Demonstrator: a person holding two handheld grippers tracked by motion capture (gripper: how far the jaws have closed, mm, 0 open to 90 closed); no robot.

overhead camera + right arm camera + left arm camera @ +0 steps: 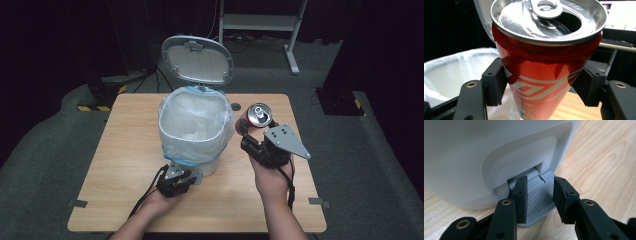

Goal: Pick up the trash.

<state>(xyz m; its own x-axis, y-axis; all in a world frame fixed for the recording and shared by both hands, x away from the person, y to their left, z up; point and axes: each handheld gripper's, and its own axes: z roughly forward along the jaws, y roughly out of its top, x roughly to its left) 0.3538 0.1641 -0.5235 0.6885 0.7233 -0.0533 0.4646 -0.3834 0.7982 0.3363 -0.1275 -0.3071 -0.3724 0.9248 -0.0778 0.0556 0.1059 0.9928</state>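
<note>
red can [544, 82]: clamped upright between right gripper [256, 131] fingers [496, 82], above desk [125, 150], just beside open lined bin [195, 125]. left gripper [539, 198] fingers narrowly parted astride bin pedal [539, 200], pressing it.

A light wooden rectangular table [130, 150] filled the middle of the high view, standing on grey carpet [45, 165]. Small strips of grey tape lay on the carpet just off its lower left corner [77, 203] and lower right corner [318, 201]. At the top centre stood a white metal frame stand [260, 22]. A black base with yellow-and-black striped tape [102, 107] sat at the left, and another [356, 103] at the right. In the upper right of the right gripper view a bright screen [621, 15] glowed.
</note>
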